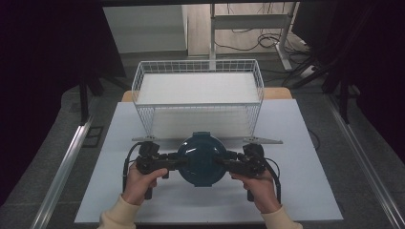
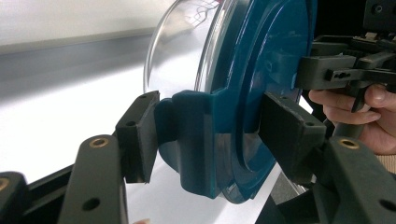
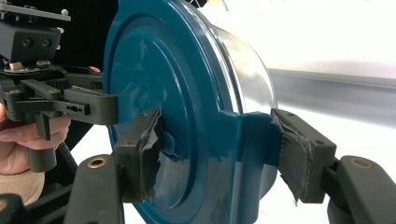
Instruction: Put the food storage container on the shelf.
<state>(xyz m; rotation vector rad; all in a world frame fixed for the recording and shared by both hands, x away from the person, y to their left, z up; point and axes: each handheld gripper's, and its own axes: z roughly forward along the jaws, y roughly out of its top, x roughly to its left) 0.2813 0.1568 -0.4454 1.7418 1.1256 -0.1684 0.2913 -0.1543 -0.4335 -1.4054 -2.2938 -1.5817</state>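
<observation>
A round clear container with a teal lid (image 1: 202,160) hangs between both grippers near the table's front middle. My left gripper (image 1: 177,162) grips its left rim. In the left gripper view my left gripper (image 2: 210,126) has one pad (image 2: 140,133) against the teal side latch (image 2: 187,140) and the other pad (image 2: 289,133) on the lid's face. My right gripper (image 1: 225,163) holds the opposite rim. In the right gripper view my right gripper (image 3: 219,149) clamps the lid (image 3: 154,84) and its latch (image 3: 252,154) between worn pads (image 3: 299,154). The clear bowl wall (image 2: 182,51) shows nothing inside.
A white wire basket (image 1: 198,90) stands just behind the container at the table's far side. The white table board (image 1: 296,191) spreads out on both sides. The person's hands (image 1: 138,183) hold the grippers at the front edge. Dark floor and metal rails flank the table.
</observation>
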